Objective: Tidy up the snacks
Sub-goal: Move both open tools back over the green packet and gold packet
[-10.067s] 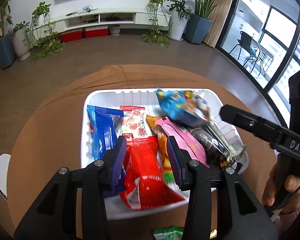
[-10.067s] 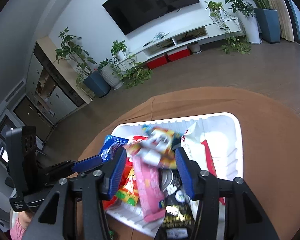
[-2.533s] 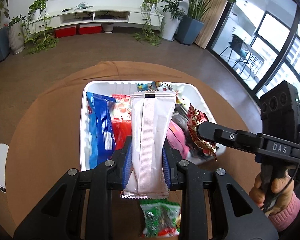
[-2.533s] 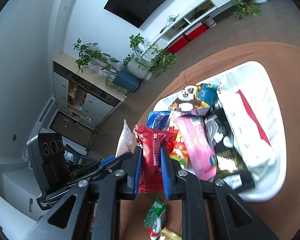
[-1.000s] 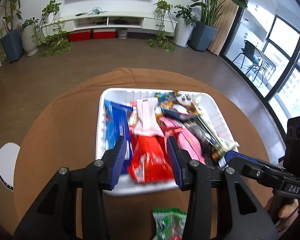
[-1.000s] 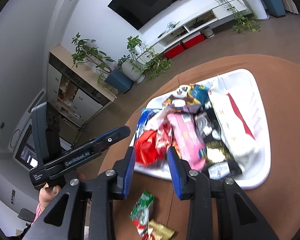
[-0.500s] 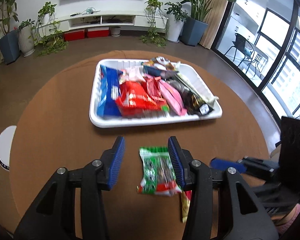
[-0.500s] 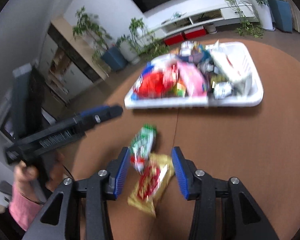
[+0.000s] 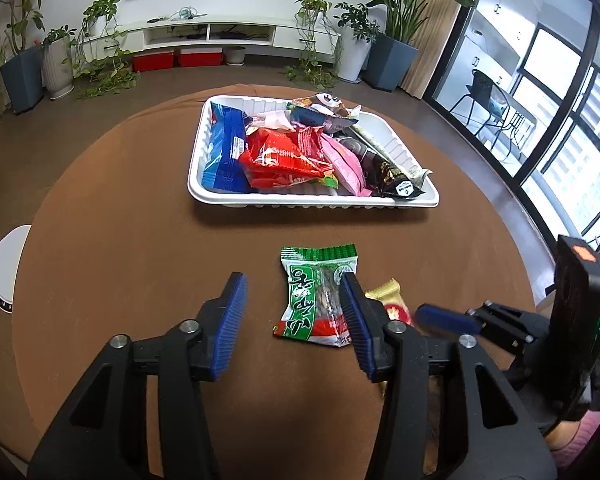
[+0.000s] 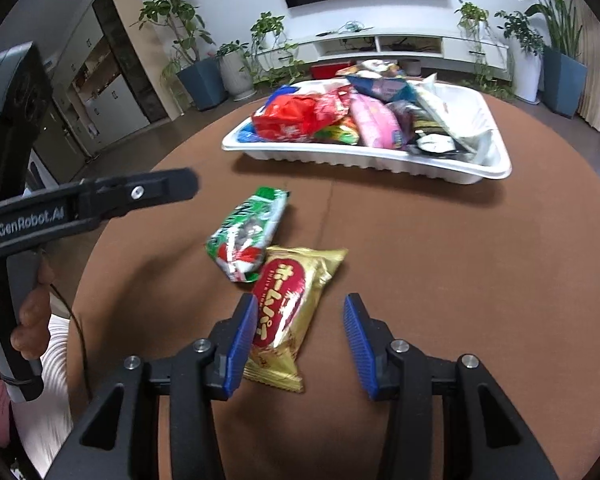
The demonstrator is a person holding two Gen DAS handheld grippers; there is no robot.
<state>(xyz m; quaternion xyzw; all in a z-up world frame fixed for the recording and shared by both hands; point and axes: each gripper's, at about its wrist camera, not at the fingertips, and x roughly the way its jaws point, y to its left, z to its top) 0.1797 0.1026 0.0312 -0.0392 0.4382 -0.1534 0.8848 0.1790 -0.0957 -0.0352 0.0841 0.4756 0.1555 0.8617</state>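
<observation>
Round table [image 9: 100, 240] under brown cloth. White ribbed tray [image 9: 300, 200] on the far half, heaped with snack packets: blue packet [image 9: 226, 148] along the tray's left side, red packet [image 9: 284, 156] beside it, pink packet [image 9: 346, 162] next, black packet [image 9: 384, 168] toward the right end, further wrappers piled behind.

Two packets lying loose on the cloth, on the near side of the tray and apart from it: green snack packet [image 9: 316, 292], and gold snack packet [image 10: 288, 308] with red oval label, touching the green one at its near corner.

Left gripper [image 9: 294, 320] low over the cloth, jaws spread and just now opening wider, nothing pinched; green packet between the blue pads, nearer the right pad, which overlaps its edge in view; contact not determinable.

Right gripper [image 10: 300, 330] likewise spread, having just opened, nothing pinched; gold packet partly behind the left pad, most of the gap bare cloth. Hand [image 10: 28, 312] seen on the left gripper's handle.

White round object [image 9: 4, 264] off the table's left edge.
</observation>
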